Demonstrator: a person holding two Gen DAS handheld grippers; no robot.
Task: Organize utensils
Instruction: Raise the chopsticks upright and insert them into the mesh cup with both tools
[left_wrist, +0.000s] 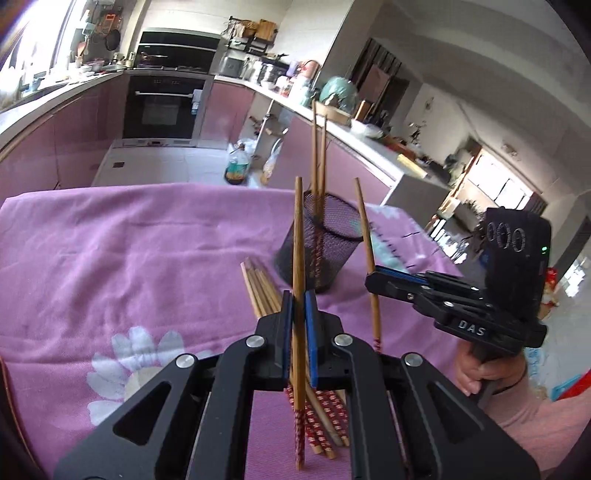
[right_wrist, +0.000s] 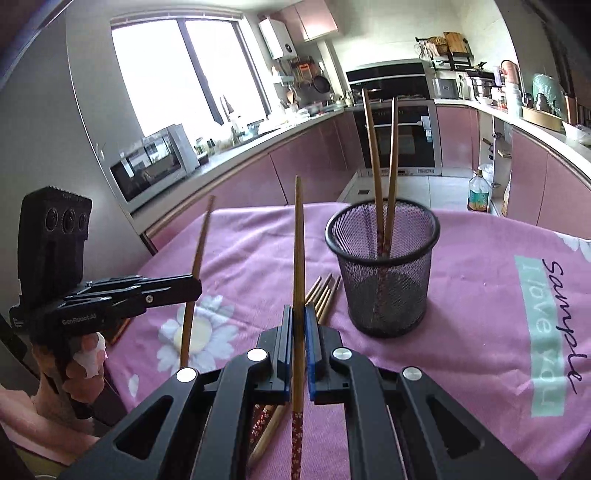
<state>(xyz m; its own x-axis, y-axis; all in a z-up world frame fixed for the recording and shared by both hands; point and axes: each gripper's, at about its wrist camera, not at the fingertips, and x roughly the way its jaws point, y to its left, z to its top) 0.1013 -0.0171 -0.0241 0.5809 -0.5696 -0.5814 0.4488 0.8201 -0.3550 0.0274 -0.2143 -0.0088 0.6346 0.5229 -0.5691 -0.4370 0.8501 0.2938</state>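
Two wooden chopsticks are seen standing tips-up inside a black mesh cup, which is set on a table covered by a pink flowered cloth. Just beside the cup, on the side nearer the cameras, a loose bundle of chopsticks is left lying flat on the cloth. One chopstick is held nearly upright, clenched between the blue pads of the left gripper, short of the cup and raised above the lying bundle. Another chopstick is gripped the same way by the right gripper, also short of the cup. Each gripper's handle is grasped by a hand. Beyond the cup, pink kitchen cabinets and a black oven are visible.
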